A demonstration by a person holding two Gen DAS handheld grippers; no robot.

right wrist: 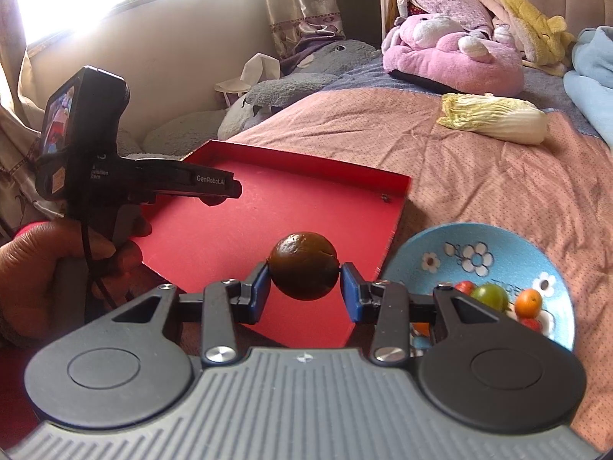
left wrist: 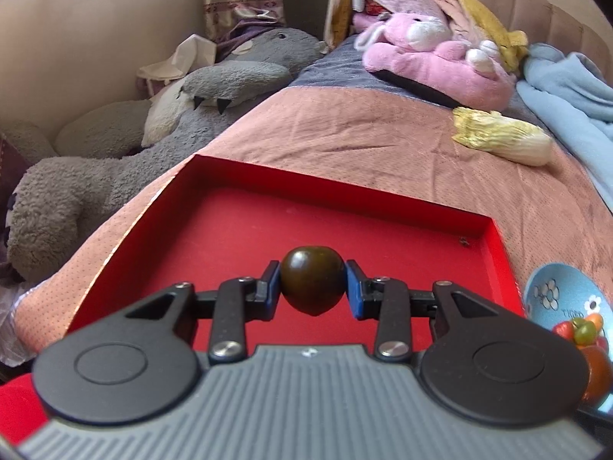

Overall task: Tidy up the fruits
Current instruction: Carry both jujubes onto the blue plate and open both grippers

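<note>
Nearest your left camera, the left gripper (left wrist: pixel 312 287) had its blue-padded jaws clamped on a dark brown, rounded fruit (left wrist: pixel 312 280), one pad pressed to each side, held above the shallow red cardboard tray (left wrist: pixel 345 186). Your right gripper (right wrist: pixel 303 285) was clenched the same way on a second dark brown round fruit (right wrist: pixel 303 271), hanging over the tray's near right edge. Both pairs of jaws stood only as wide as the fruit between them.

You looked early in the job: the tray floor showed no fruit lying on it, only a tiny dark speck near its far right corner. The light blue flower-printed bowl (right wrist: pixel 498 241), just beside the tray's right edge on the pink dotted bedspread (right wrist: pixel 479 176), kept a green fruit (right wrist: pixel 490 295), an orange one (right wrist: pixel 528 303) and some red ones. So two fruits were in hand and unplaced, and the bowl's lot probably remained to be sorted.
</note>
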